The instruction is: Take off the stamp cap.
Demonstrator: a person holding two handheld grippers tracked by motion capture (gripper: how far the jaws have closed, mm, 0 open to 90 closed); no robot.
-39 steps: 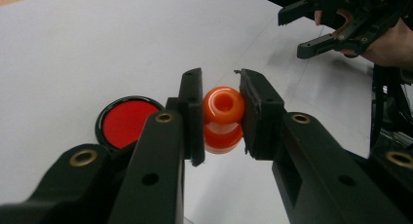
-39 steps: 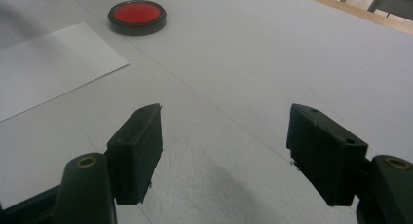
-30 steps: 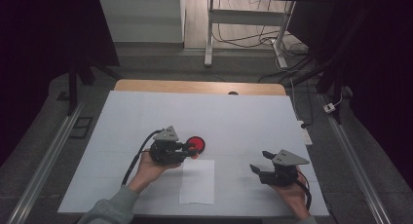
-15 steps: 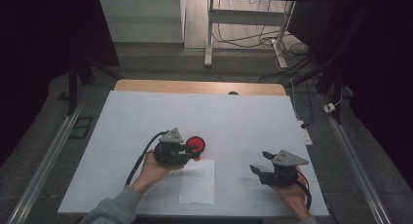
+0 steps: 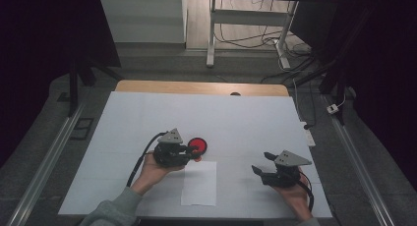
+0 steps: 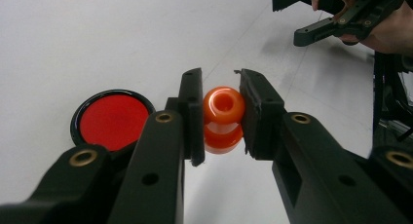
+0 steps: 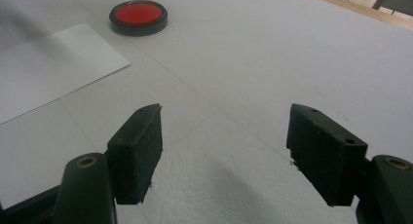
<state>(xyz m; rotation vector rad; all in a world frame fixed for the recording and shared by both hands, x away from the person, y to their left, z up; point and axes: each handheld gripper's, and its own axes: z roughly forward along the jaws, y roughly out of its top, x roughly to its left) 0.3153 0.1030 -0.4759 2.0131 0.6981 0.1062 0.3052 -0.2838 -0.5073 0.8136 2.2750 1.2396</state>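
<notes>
My left gripper is shut on a small glossy orange knob-shaped piece, pinched at its waist just above the white table. In the high view this gripper lies at the near left, its tips beside a round red pad in a black rim, which the left gripper view shows at the left. A white paper sheet lies just in front of it. My right gripper rests at the near right, open, with nothing between its fingers. Its view has the red pad and the paper at the far left.
A white cover spreads over the table, with a wooden strip along its far edge. Metal rails run down both sides. Desk legs and cables stand on the floor beyond. The right gripper is at the left gripper view's top right.
</notes>
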